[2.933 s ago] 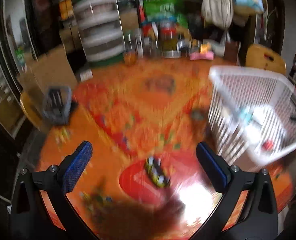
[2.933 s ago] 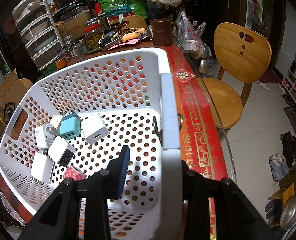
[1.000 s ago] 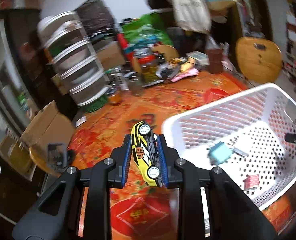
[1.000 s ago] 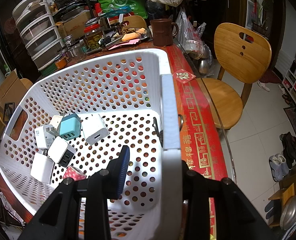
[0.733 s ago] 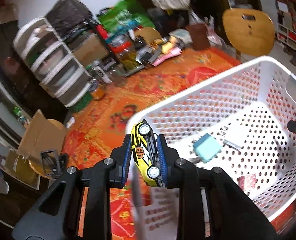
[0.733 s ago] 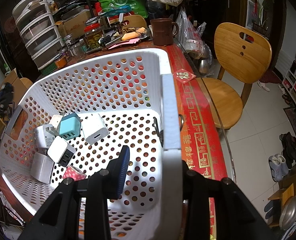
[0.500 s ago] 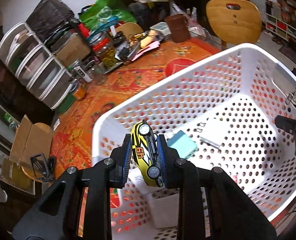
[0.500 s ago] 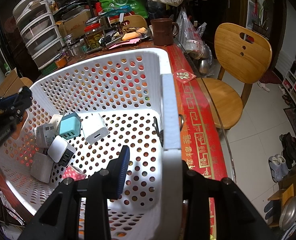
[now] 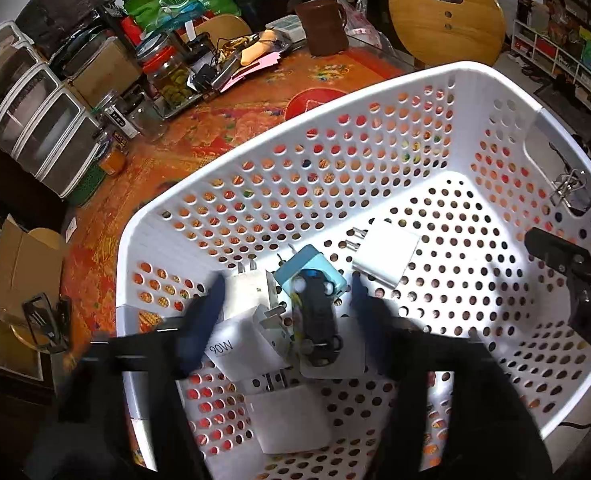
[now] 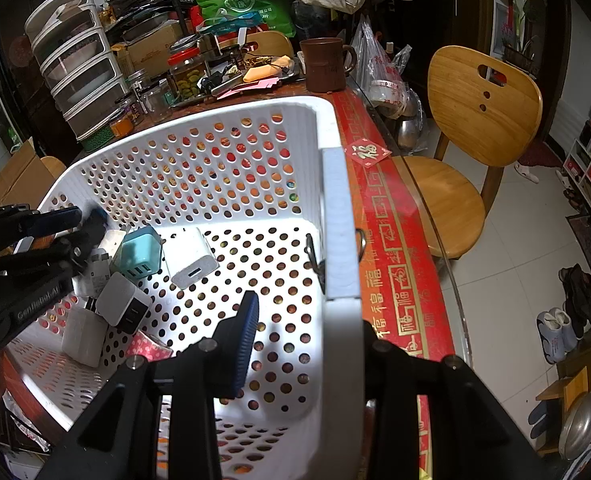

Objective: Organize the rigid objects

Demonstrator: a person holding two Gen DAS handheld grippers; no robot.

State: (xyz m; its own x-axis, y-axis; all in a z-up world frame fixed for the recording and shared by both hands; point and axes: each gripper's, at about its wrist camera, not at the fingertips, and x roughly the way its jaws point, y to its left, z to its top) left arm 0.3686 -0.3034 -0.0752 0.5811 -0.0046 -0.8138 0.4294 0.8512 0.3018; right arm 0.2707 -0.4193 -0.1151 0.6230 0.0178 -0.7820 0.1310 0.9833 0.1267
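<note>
A white perforated basket (image 9: 375, 90) (image 10: 215, 114) stands on the orange table. Over its left end my left gripper (image 9: 285, 312) is opening, its blurred fingers (image 9: 203, 312) spread wide. A toy car (image 9: 315, 316), dark underside up, is loose between them, touching neither pad, just above a pile of chargers. The pile includes a teal charger (image 9: 327, 270) (image 10: 139, 254) and a white charger (image 9: 387, 256) (image 10: 189, 256). My right gripper (image 10: 311, 320) is shut on the basket's right wall (image 10: 339, 240), one finger (image 10: 243, 340) inside and the other hidden outside.
Jars, stacked drawers (image 9: 35, 120), a brown mug (image 10: 325, 66) and clutter fill the table's far side. A wooden chair (image 10: 483, 108) stands to the right beyond the table's red edge. A cardboard box (image 9: 19, 268) is at the left.
My left gripper carried the yellow toy car over the basket and down into it, then spread its jaws and let the car go. The right gripper and the basket have not moved.
</note>
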